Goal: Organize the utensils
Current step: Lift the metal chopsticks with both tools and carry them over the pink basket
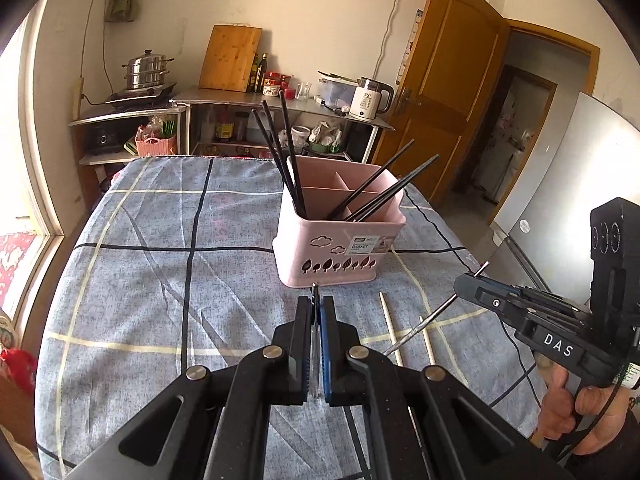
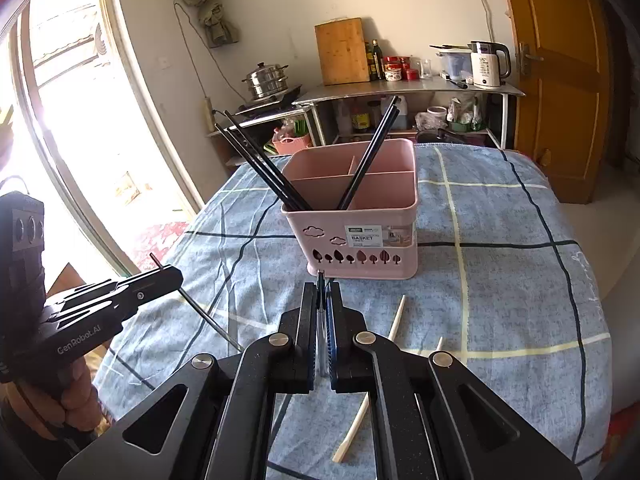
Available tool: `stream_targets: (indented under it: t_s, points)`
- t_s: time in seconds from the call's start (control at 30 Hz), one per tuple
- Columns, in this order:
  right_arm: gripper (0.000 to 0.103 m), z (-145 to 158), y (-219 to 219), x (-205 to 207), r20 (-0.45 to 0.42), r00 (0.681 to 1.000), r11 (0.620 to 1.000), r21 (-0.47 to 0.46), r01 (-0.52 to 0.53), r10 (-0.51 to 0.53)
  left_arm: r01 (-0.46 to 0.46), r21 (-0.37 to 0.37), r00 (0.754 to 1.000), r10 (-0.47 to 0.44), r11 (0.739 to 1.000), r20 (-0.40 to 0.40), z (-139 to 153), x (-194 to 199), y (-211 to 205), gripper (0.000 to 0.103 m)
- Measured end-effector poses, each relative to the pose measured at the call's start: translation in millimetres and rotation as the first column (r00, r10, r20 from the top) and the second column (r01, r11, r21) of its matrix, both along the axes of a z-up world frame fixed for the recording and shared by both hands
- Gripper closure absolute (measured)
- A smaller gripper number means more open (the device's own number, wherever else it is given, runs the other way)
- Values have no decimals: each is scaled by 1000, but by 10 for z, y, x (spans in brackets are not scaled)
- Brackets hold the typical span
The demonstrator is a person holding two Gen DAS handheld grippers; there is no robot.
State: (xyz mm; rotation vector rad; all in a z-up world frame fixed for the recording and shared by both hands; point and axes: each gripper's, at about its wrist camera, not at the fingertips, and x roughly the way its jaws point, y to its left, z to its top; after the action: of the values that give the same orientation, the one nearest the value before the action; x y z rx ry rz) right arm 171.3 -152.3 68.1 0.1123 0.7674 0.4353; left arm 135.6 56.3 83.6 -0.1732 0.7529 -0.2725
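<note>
Holds a steel chopstick [image 1: 420, 326] pinched in the right tool [image 1: 466, 280], a second steel chopstick [image 2: 208, 316] in the left tool [image 1: 316, 300] — both above the counter [image 1: 160, 280], short of the pink basket [image 1: 304, 240]; likely light, stiff, slick — best gripped mid-length, squarely.

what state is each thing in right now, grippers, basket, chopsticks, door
left gripper: shut on a thin metal chopstick
right gripper: shut on a thin metal chopstick
pink basket: upright on the tablecloth, front compartments hold sticks, back ones look empty
black chopsticks: standing tilted in the basket
white chopsticks: lying flat on the tablecloth
wooden door: open
</note>
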Motion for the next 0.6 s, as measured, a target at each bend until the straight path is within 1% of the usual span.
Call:
stream_targets:
  t_s: [0.23,0.4,0.6]
  points:
    - [99,-7,-77,-147,4,1000,1000,5,1,-1,11,16,1000,-11,1000,-11,23,-180,-50,99]
    - [99,63,-126,-186,21,1000,1000,20,5,-6,17,6,1000,-17,1000,-12,70,-174,-85,99]
    - [99,174,-175,-155,46,999,999,38,12,-14,27,-10,1000,-27,1000,14,228,-97,-115,100]
